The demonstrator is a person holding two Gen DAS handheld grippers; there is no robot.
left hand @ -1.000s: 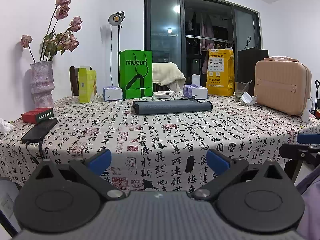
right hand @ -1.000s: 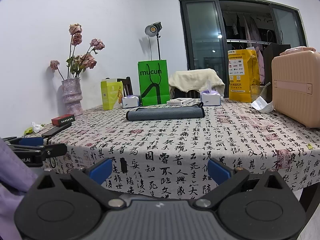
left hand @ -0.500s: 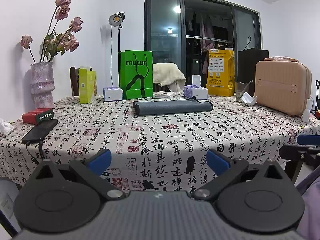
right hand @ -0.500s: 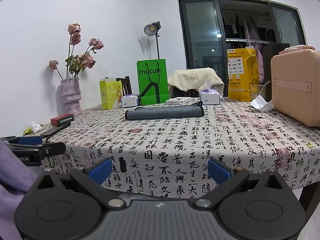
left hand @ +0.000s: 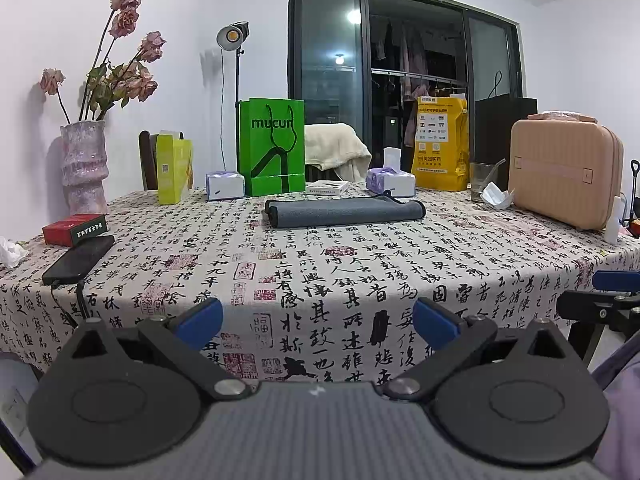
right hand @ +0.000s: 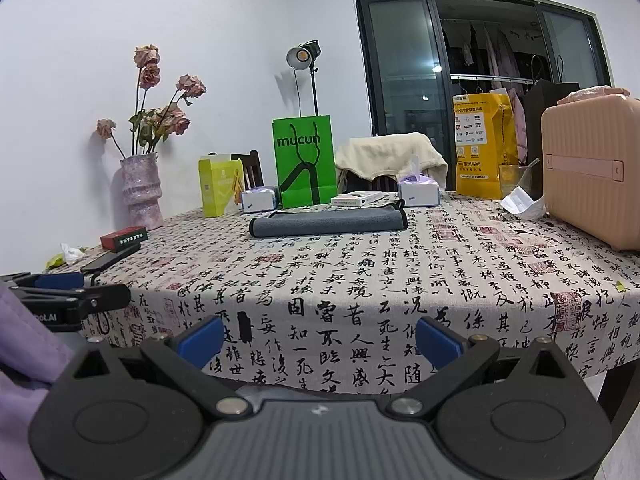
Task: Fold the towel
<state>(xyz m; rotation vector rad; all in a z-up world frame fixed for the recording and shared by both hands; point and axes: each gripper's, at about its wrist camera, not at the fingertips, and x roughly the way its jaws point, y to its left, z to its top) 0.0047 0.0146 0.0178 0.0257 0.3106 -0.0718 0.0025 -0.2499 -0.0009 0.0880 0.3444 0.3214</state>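
Note:
A grey towel (left hand: 344, 212) lies folded in a long flat strip near the far side of the table, in front of a green paper bag; it also shows in the right wrist view (right hand: 326, 221). My left gripper (left hand: 316, 318) is open and empty, held off the table's near edge, far from the towel. My right gripper (right hand: 318, 338) is open and empty too, also in front of the near edge. Each gripper shows at the side of the other's view.
The table has a calligraphy-print cloth (left hand: 360, 272). A vase of dried roses (left hand: 84, 168), a red box (left hand: 74, 229) and a phone (left hand: 78, 259) sit at the left. A green bag (left hand: 272, 146), tissue boxes, a yellow bag (left hand: 440, 144) and a beige case (left hand: 564, 172) line the back and right.
The right wrist view has shifted slightly; the towel and both open grippers stay much as they were.

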